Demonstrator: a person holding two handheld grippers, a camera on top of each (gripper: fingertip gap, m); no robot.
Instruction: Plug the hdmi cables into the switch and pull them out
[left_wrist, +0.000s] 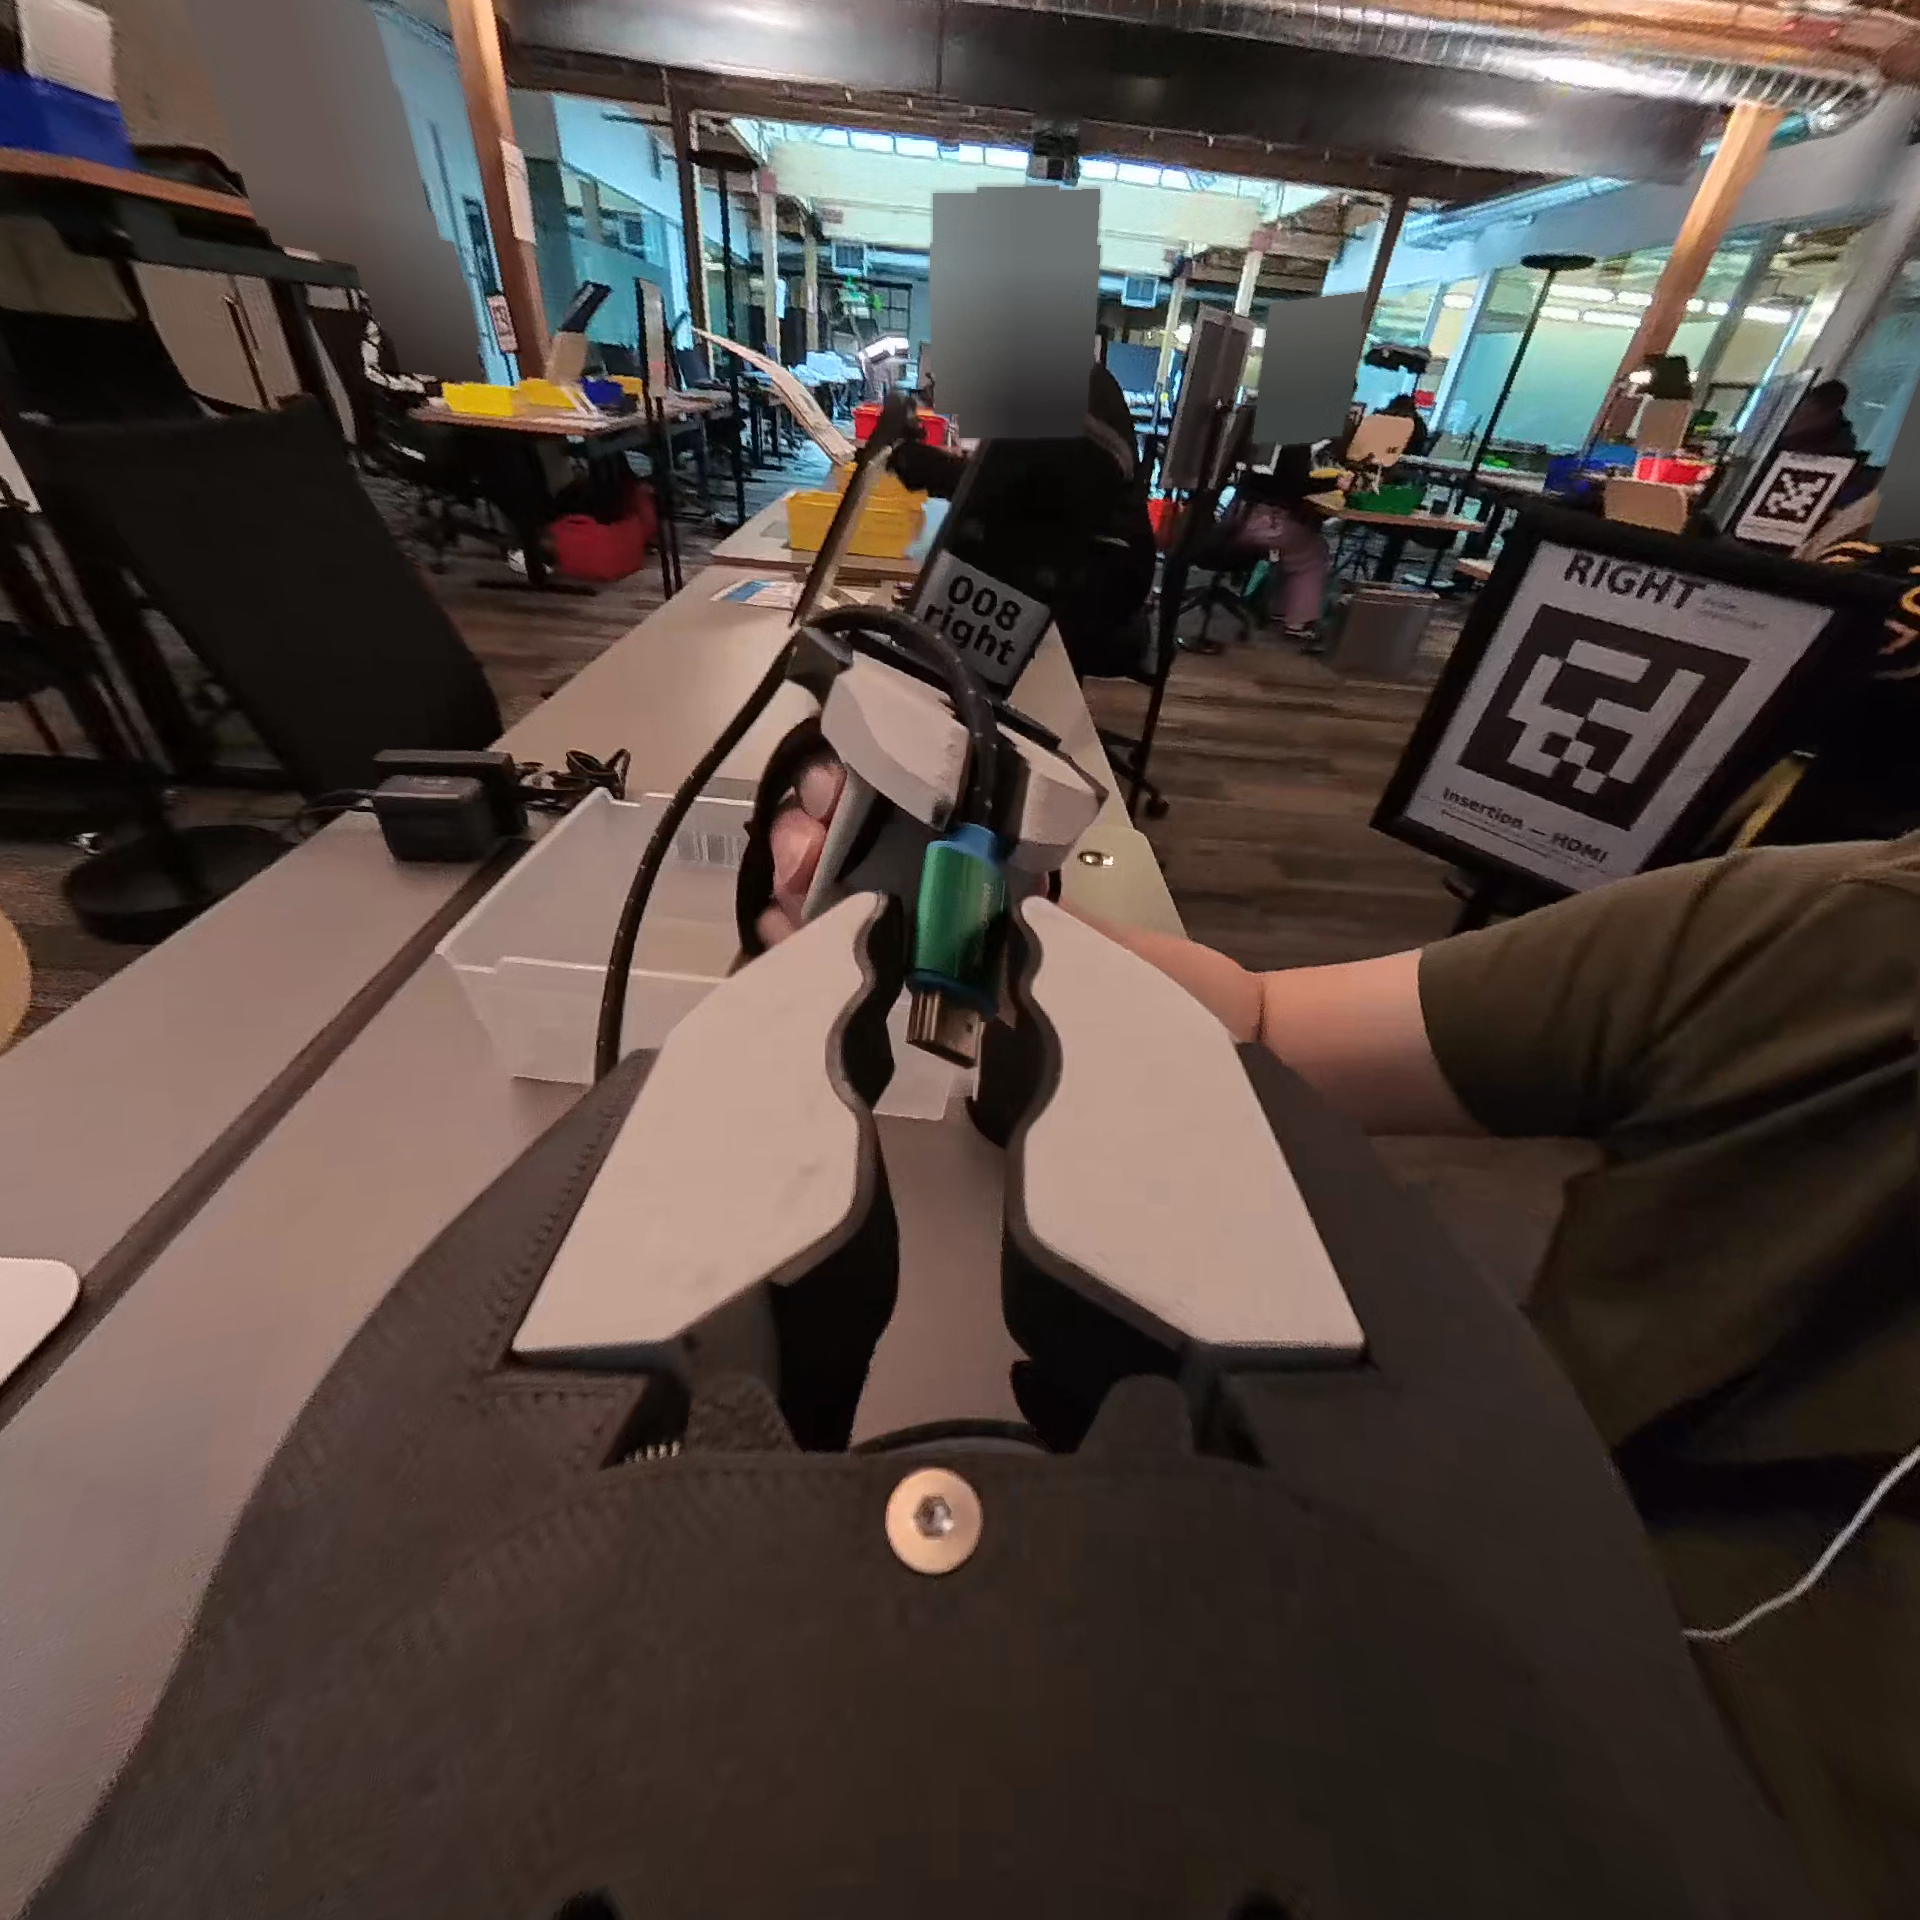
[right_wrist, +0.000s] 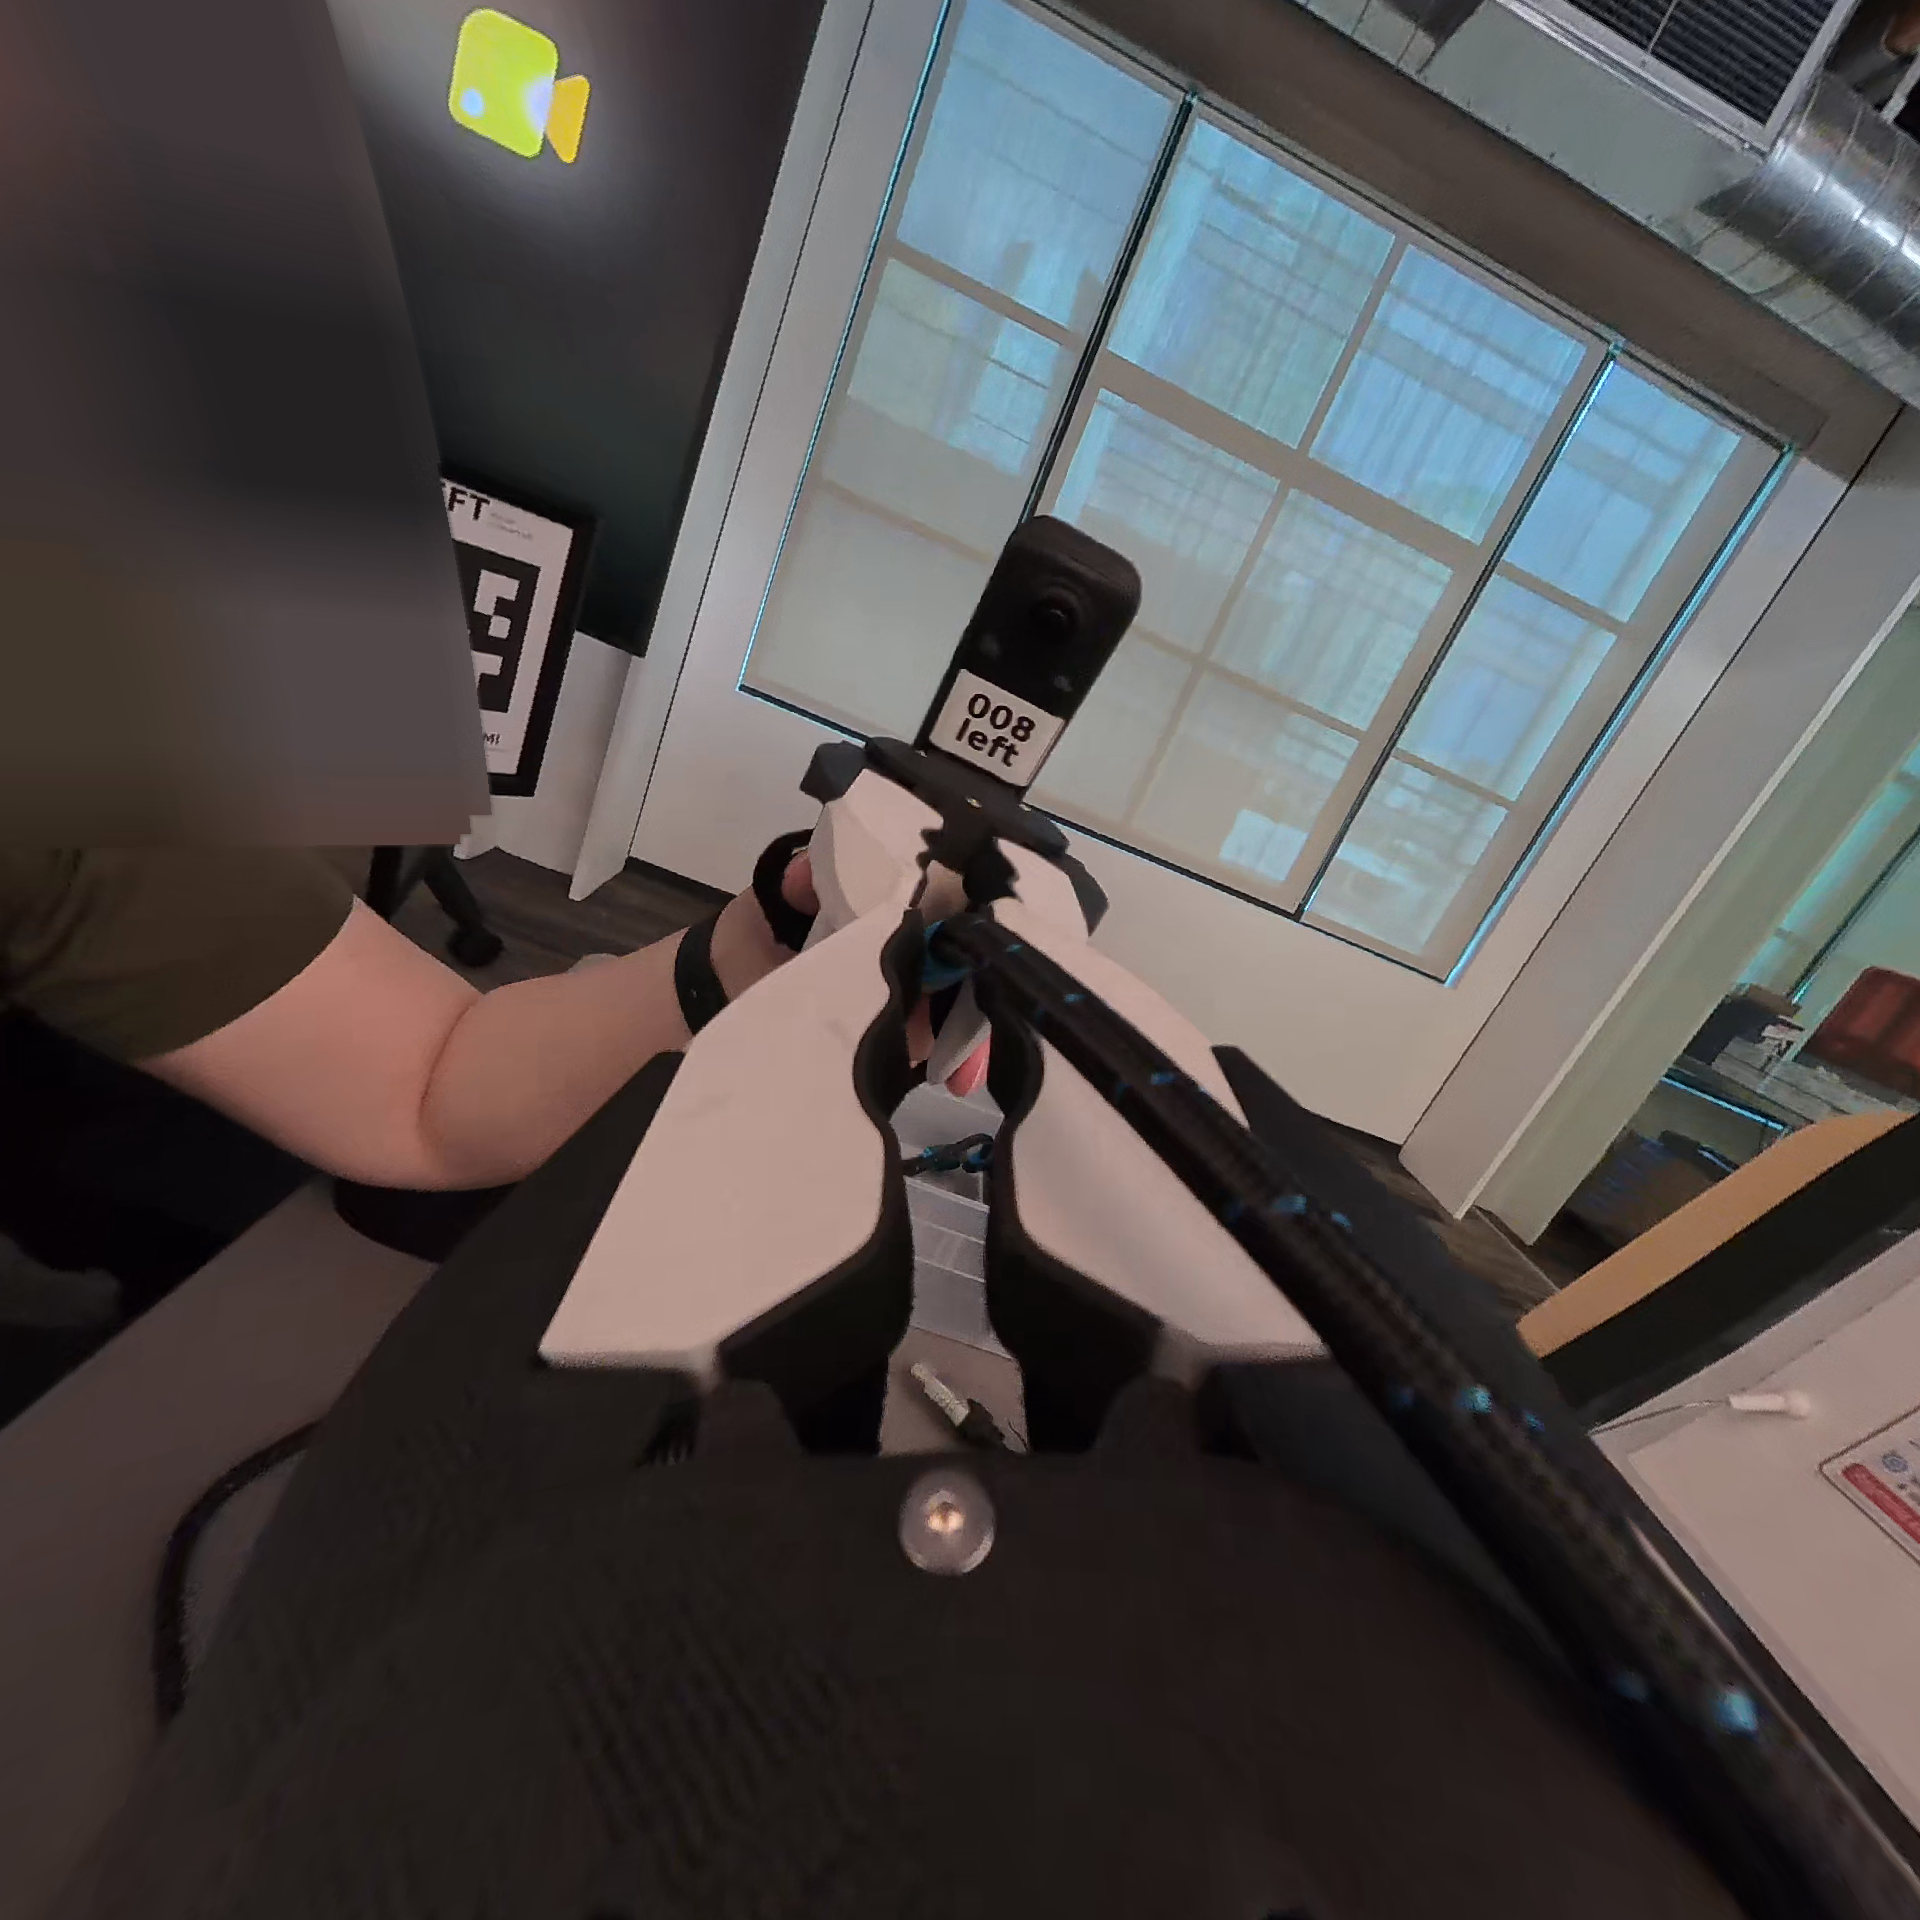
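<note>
A green and blue HDMI plug (left_wrist: 958, 909) points its metal end down toward me, in the air above the table. My right gripper (left_wrist: 987, 821) faces the left wrist camera and is shut on the black braided cable (left_wrist: 642, 894) just behind the plug. My left gripper (left_wrist: 956, 930) is open, with its jaws on either side of the plug and narrow gaps showing. In the right wrist view my right gripper (right_wrist: 951, 940) pinches the cable (right_wrist: 1247, 1174), which runs back over its right finger. The left gripper (right_wrist: 961, 894) faces it. No switch is in view.
A clear plastic bin (left_wrist: 561, 935) stands on the grey table (left_wrist: 208, 1060) below the grippers, with a black power adapter (left_wrist: 447, 805) behind it. A framed marker sign (left_wrist: 1621, 717) stands at the right. The person's arm (left_wrist: 1340, 1018) reaches in from the right.
</note>
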